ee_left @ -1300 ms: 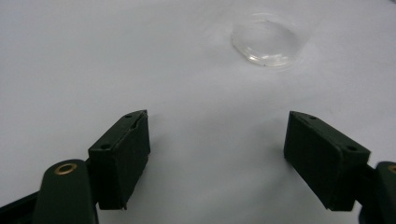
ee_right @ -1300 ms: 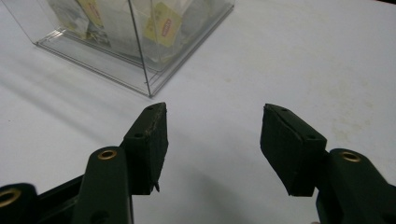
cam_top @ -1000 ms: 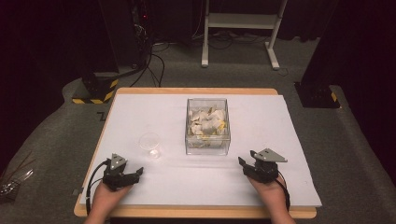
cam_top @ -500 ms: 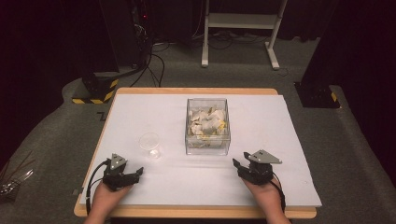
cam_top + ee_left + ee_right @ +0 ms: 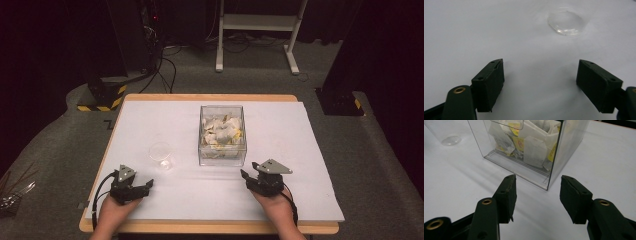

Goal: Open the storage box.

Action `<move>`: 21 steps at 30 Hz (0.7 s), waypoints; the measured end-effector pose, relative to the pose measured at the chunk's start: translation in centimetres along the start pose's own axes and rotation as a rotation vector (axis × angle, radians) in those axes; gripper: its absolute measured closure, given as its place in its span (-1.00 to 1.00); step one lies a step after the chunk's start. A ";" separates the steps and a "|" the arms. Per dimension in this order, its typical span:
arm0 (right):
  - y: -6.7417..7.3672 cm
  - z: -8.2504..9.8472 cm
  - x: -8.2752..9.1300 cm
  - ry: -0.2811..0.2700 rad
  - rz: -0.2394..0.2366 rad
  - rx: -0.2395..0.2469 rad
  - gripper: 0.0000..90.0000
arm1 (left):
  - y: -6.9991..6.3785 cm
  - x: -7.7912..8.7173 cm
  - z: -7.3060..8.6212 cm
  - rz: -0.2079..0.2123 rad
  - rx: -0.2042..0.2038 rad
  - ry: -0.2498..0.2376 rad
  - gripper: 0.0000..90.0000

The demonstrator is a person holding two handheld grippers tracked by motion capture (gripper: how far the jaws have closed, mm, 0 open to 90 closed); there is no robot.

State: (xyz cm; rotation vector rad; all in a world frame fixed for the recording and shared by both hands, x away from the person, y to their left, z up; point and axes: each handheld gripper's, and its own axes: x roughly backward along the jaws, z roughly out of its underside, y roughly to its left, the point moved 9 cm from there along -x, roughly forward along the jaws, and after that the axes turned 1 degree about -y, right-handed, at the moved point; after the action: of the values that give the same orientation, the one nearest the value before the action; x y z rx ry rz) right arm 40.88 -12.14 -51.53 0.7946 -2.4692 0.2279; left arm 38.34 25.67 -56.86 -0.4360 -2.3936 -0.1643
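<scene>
A clear plastic box (image 5: 222,151) packed with tea bags (image 5: 221,131) stands mid-table. Left of it is a clear plastic cup (image 5: 161,156). My right gripper (image 5: 246,175) rests on the table in front of the box's near right corner, pointing left and away. In the right gripper view its jaws (image 5: 537,177) stand apart with nothing between them, aimed at the box corner (image 5: 549,185) and the tea bags (image 5: 534,152); they have just been closing. My left gripper (image 5: 146,185) lies near the front left, open (image 5: 540,62) and empty, with the cup (image 5: 566,23) ahead of it.
A white sheet (image 5: 310,150) covers the wooden table. The cup (image 5: 446,132) is at the upper left of the right gripper view. Beyond the table are a dark cabinet with cables (image 5: 150,60) and a white stand (image 5: 257,22) on the grey floor.
My right gripper has slid left along the table toward the front of the box, and its jaws have narrowed. The left gripper has stayed where it was.
</scene>
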 end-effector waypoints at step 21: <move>1.8 -1.7 -0.9 -0.029 -0.028 0.037 0.10 | 0.0 0.0 0.0 0.002 -0.003 0.003 -0.50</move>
State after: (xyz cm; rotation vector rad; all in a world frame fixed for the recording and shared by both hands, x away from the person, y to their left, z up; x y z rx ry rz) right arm 41.19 -9.69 -50.59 0.8530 -2.4861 0.2542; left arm 38.33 25.68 -56.87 -0.4399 -2.3900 -0.1679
